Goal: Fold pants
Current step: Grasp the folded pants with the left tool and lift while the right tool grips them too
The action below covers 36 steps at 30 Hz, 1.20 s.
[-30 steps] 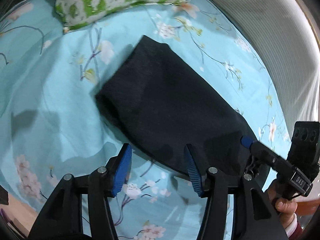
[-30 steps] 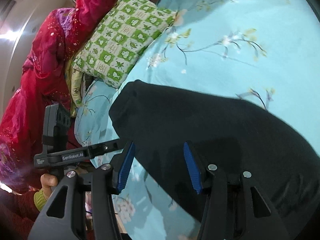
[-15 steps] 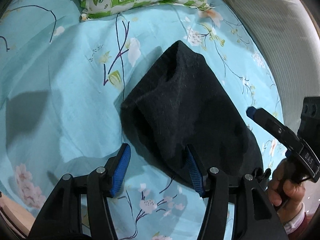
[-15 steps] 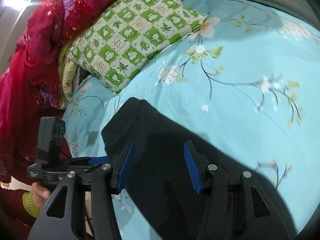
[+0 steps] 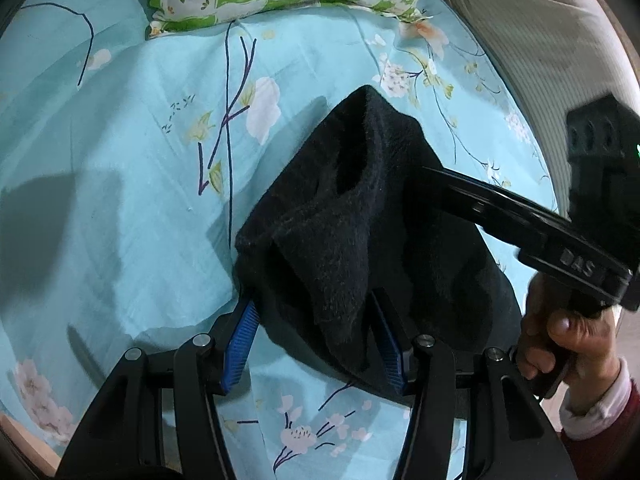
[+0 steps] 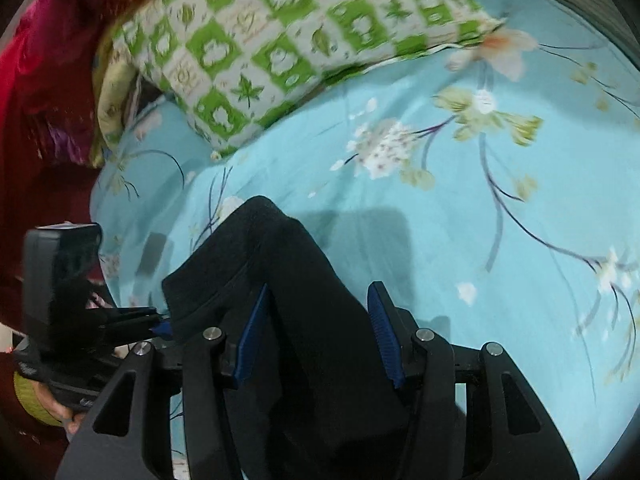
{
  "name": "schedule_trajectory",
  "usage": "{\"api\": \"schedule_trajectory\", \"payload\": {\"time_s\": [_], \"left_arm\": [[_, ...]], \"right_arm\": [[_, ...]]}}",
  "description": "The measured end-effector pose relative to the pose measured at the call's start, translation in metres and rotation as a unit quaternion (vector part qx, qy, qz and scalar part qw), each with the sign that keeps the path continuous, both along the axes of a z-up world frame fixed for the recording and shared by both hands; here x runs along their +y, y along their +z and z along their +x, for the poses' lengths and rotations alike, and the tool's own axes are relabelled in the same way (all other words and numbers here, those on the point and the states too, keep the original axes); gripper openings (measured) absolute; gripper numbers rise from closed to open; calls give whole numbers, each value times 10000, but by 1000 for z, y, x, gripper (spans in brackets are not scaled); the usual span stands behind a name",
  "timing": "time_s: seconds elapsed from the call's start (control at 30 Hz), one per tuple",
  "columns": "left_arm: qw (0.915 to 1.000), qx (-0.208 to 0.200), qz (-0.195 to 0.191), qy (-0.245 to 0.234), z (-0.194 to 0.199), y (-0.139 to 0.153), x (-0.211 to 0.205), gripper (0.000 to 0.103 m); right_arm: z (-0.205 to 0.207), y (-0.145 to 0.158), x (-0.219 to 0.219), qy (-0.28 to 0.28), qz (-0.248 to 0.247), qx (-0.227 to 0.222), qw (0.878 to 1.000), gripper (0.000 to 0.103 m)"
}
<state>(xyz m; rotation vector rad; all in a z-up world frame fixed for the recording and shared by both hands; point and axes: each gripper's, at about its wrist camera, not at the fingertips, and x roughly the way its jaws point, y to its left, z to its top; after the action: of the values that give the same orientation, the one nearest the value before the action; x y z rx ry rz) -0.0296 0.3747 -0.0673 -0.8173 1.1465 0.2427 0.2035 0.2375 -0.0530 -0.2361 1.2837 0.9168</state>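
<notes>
Straddling the near edge of the black fleecy pants (image 5: pixel 360 240), the left gripper (image 5: pixel 316 344) has its blue pads spread wide, cloth bunched between them unpinched. The right gripper (image 6: pixel 316 332) stands equally wide over the same bundle. Slack fleece could slip out before closing, spilling folds onto the turquoise floral bedsheet (image 5: pixel 120 160) short of the green checked pillow (image 6: pixel 280 48).

Black fuzzy pants (image 5: pixel 360 240), bunched and lifted at one end, on the floral blue sheet (image 5: pixel 120 200)
</notes>
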Motion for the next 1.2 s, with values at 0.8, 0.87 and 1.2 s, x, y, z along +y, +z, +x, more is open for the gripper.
{"api": "schedule_trajectory", "payload": {"time_s": [0.8, 0.87, 1.2], "left_arm": [[9931, -892, 521, -550, 18, 81, -42, 18], [9910, -1024, 541, -664, 23, 93, -51, 18], [9751, -1556, 628, -1448, 53, 140, -122, 18]], "right_arm": [[-17, 64, -46, -201, 1127, -149, 9933, 22], [-20, 75, -63, -396, 1364, -119, 9898, 22], [-43, 117, -149, -1178, 2027, -398, 9713, 21]]}}
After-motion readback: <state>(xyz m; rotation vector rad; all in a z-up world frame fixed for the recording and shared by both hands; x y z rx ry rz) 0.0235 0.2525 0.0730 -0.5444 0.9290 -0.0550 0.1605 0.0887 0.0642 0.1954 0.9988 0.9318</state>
